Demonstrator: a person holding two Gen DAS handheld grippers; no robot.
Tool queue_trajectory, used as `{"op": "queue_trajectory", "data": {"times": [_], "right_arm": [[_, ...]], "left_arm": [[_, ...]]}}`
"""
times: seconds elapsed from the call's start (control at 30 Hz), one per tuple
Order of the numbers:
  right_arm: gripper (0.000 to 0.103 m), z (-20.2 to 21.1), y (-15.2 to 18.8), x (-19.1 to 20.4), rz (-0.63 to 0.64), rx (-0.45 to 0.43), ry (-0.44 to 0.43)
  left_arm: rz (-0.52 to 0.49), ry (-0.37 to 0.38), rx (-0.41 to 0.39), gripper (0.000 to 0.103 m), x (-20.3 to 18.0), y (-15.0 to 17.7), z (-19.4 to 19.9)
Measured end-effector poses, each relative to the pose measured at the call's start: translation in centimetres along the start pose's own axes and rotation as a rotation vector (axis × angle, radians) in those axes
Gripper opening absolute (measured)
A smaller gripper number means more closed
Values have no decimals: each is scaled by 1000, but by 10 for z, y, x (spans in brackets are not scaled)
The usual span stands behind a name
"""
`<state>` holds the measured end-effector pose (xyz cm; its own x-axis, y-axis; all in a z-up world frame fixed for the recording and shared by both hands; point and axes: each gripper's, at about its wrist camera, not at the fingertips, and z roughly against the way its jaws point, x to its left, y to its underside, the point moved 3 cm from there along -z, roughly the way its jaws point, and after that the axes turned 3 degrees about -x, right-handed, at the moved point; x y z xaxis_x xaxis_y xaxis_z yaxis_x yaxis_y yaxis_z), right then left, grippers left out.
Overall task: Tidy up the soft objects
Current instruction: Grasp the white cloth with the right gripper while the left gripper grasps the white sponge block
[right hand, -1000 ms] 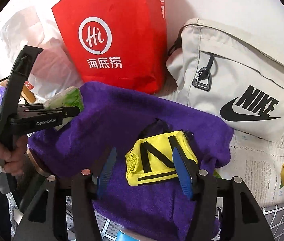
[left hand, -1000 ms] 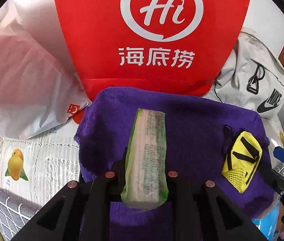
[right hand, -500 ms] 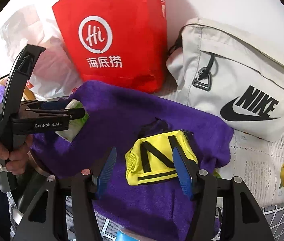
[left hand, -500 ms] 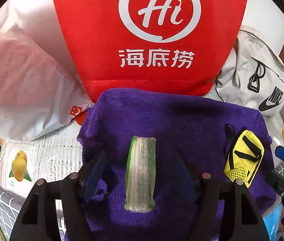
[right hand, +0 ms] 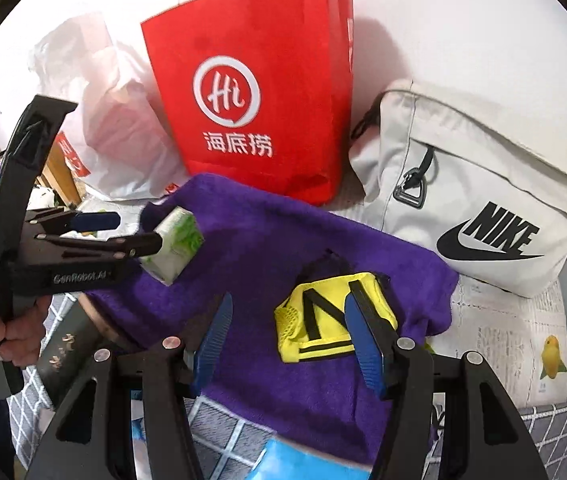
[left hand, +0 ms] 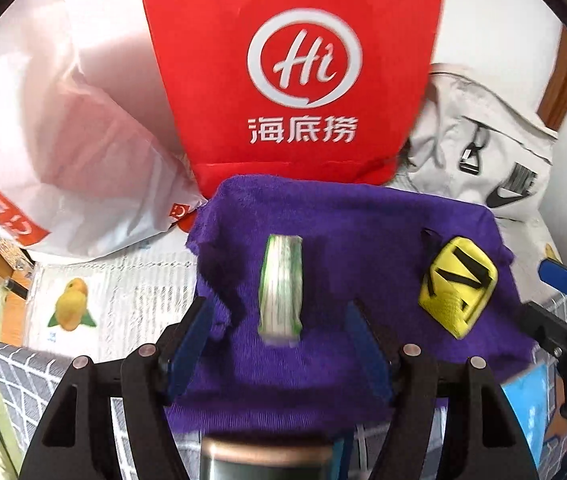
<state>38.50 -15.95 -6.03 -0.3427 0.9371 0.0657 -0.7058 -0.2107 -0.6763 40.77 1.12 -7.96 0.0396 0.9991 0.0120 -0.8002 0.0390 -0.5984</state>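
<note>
Left wrist view: the left hand-held gripper (left hand: 279, 344) stands wide apart, its blue pads either side of a green-and-white tissue pack (left hand: 281, 286) without touching it. The pack sits on its narrow edge on a purple towel (left hand: 347, 232). From the right wrist view the same pack (right hand: 173, 246) stands just beyond the tips of the left hand-held gripper (right hand: 127, 236), near the towel's (right hand: 267, 240) left edge.

The right hand-held gripper (right hand: 287, 328) is also spread wide and grips nothing; its right finger crosses in front of a yellow mesh pouch (right hand: 323, 320) with black straps, which lies flat on the towel. In the left view that pouch (left hand: 459, 284) lies toward the towel's right side, well apart from the tissue pack.

Behind the towel a red paper bag (right hand: 251, 92) stands upright, a pale grey Nike bag (right hand: 479, 200) leans to its right, and a white plastic bag (left hand: 71, 152) slumps to its left.
</note>
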Motion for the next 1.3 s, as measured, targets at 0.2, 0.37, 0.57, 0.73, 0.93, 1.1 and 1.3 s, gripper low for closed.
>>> {"op": "queue_trajectory", "data": {"times": [0.2, 0.37, 0.57, 0.73, 0.93, 1.1, 1.3], "right_arm": [[58, 36, 13, 14, -2, -15, 9], [58, 63, 40, 33, -1, -8, 1], [58, 68, 82, 65, 4, 35, -65], [58, 46, 107, 92, 38, 85, -120], [58, 19, 127, 113, 72, 144, -121], [54, 2, 140, 115, 63, 173, -106], [25, 15, 142, 109, 61, 100, -111]], "left_arm": [[-12, 21, -36, 67, -7, 25, 43], [-28, 33, -47, 68, -5, 52, 69], [-1, 37, -53, 67, 11, 93, 96], [24, 45, -57, 68, 30, 127, 108], [52, 129, -60, 67, 45, 162, 111], [46, 162, -21, 67, 46, 186, 99], [36, 242, -11, 67, 39, 200, 90]]}}
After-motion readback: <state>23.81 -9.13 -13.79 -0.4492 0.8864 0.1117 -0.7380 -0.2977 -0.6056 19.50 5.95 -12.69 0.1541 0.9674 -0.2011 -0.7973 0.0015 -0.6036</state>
